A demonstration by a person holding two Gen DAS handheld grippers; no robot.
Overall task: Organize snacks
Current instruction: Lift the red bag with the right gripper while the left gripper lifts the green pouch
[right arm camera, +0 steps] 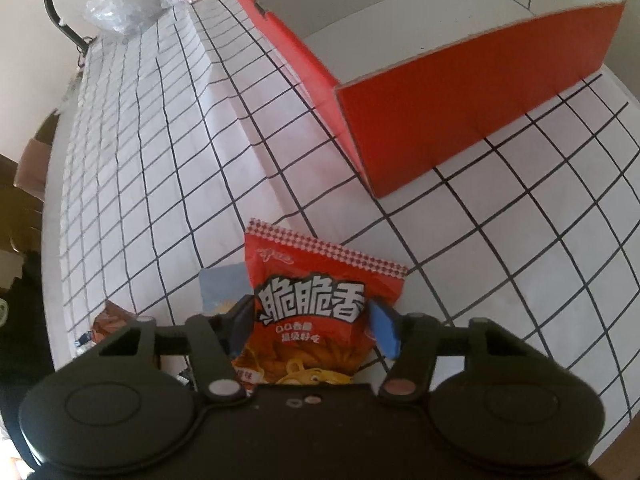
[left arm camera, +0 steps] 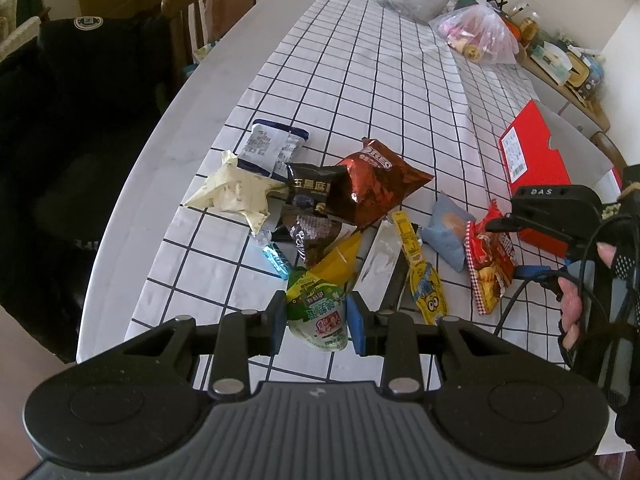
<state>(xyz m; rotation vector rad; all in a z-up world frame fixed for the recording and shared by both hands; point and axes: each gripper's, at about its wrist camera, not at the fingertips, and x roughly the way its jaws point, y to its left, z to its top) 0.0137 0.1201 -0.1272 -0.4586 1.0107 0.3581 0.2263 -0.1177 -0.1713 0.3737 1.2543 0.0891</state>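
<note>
The left claw (left arm camera: pixel 317 320) is clamped on a green-and-white snack pouch (left arm camera: pixel 318 312), its blue-padded fingers (left arm camera: pixel 356 326) pressing both sides, holding it over the near edge of the counter (left arm camera: pixel 168 184). The pouch is crinkled, with red and white print on the front and a yellow-green top.

The right claw (right arm camera: pixel 311 330) straddles a red snack packet (right arm camera: pixel 320 312) — glossy red, a checkered band along its top seam, bold white characters outlined in black, fried curls pictured below. The left pad looks to touch the packet's edge, while the right pad appears to stand just off it; the grip is hard to confirm. The packet lies on the black-grid cloth (right arm camera: pixel 168 184), just short of one open red cardboard box (right arm camera: pixel 460 112).

In the left wrist view the loose pile holds roughly ten packets: one brown Oreo bag (left arm camera: pixel 376 184), one black sesame packet (left arm camera: pixel 310 196), one cream wrapper (left arm camera: pixel 232 192), one blue-and-white pack (left arm camera: pixel 272 144), one pale blue pouch (left arm camera: pixel 450 232), one yellow cartoon sachet (left arm camera: pixel 426 284), among others that overlap too much to name. Two clear plastic bags (left arm camera: pixel 476 36) sit at the far end.

The red packet's lower part is hidden behind the right claw's body, and a gloved hand (left arm camera: pixel 576 304) is cut off by the frame edge.
</note>
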